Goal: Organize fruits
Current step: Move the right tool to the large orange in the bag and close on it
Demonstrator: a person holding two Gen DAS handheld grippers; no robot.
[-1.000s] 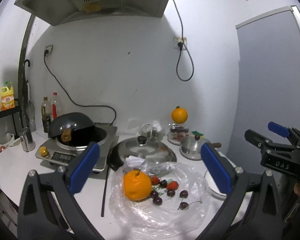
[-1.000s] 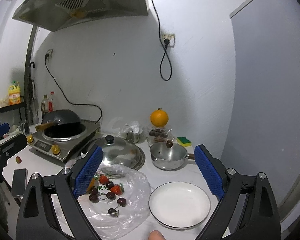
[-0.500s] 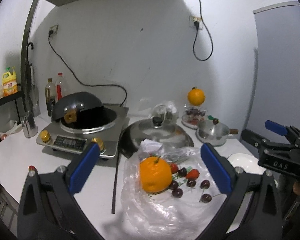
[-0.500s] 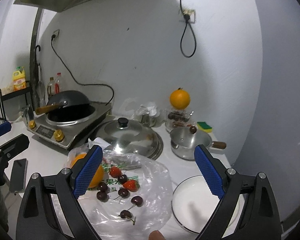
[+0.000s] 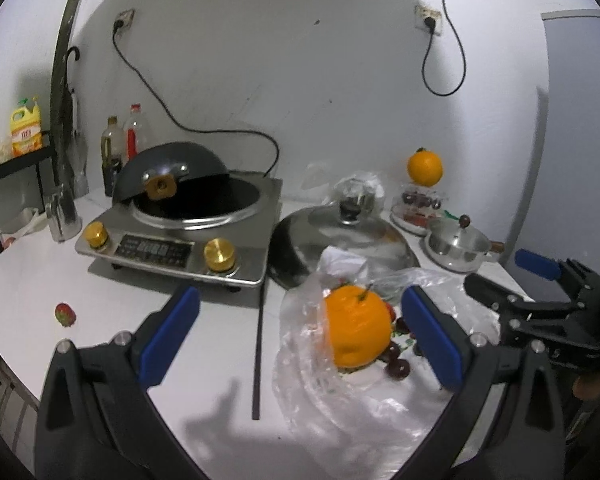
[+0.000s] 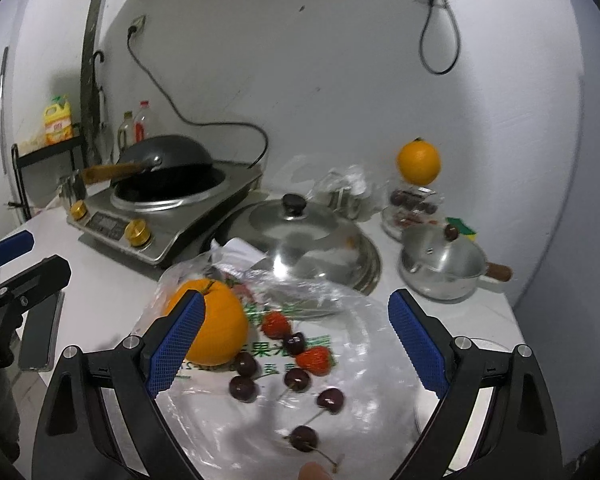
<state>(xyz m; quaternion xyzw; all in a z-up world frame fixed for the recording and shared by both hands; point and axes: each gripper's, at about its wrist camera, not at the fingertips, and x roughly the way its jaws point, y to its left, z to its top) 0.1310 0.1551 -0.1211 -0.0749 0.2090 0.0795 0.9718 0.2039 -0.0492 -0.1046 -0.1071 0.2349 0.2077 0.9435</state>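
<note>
Both hand-held grippers are held low over the white tabletop (image 5: 28,280), aimed at the clear plastic bag (image 6: 340,360) in front of the steel wok lid (image 6: 300,240). The left hand-held gripper (image 5: 296,336) is held with its blue pads (image 5: 168,332) wide apart, nothing gripped; its right pad stands just beside the large orange (image 5: 356,328) on the bag, though contact cannot be told. The right hand-held gripper (image 6: 296,340) is likewise spread wide and empty, poised above the bag.

A stray strawberry (image 5: 65,314) lying well left of the bag is shown only in the left wrist view. In the right wrist view alone, 2 strawberries (image 6: 314,360) and several dark cherries (image 6: 244,388) are seen clearly beside the orange (image 6: 216,328), along with a phone (image 6: 40,336) left of the bag and a fingertip (image 6: 314,472) at the bottom edge. A second orange (image 6: 418,162) is perched on a container behind the lid.
</note>
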